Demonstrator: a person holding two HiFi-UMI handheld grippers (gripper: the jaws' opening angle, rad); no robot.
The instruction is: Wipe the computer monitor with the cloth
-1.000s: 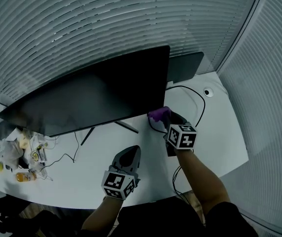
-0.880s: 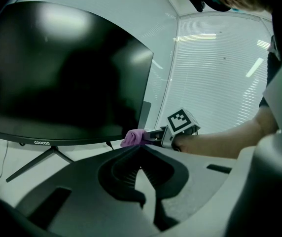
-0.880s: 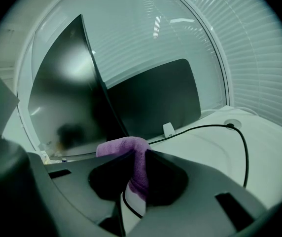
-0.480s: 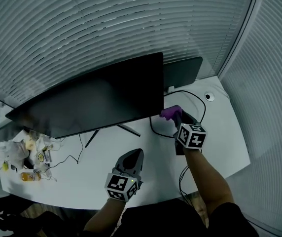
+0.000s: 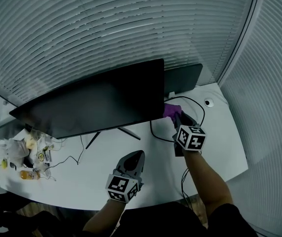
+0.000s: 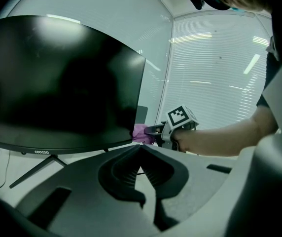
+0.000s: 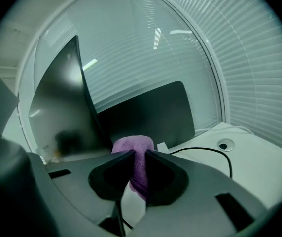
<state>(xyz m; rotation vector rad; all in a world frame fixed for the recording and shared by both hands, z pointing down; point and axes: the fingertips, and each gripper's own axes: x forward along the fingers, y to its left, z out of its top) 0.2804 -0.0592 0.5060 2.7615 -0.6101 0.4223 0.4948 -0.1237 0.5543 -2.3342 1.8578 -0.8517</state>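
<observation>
A wide black monitor [image 5: 96, 100] stands on the white desk [image 5: 106, 162]; its dark screen [image 6: 57, 83] fills the left gripper view and shows edge-on in the right gripper view [image 7: 64, 102]. My right gripper [image 5: 179, 118] is shut on a purple cloth [image 5: 171, 111] [image 7: 136, 154], held at the monitor's lower right corner. The same purple cloth [image 6: 141, 133] shows by that corner in the left gripper view. My left gripper [image 5: 135, 158] hovers low over the desk in front of the monitor stand, jaws together with nothing between them.
A second, smaller dark screen [image 5: 183, 78] stands behind the monitor on the right. A black cable [image 5: 195, 102] loops over the desk near a round grommet [image 5: 208, 102]. Clutter with a bottle [image 5: 25, 174] lies at the desk's left end. Window blinds [image 5: 106, 28] run behind.
The right gripper with the cloth drew right, away from the monitor's lower right corner, then came back a little toward its edge. The left gripper barely shifted.
</observation>
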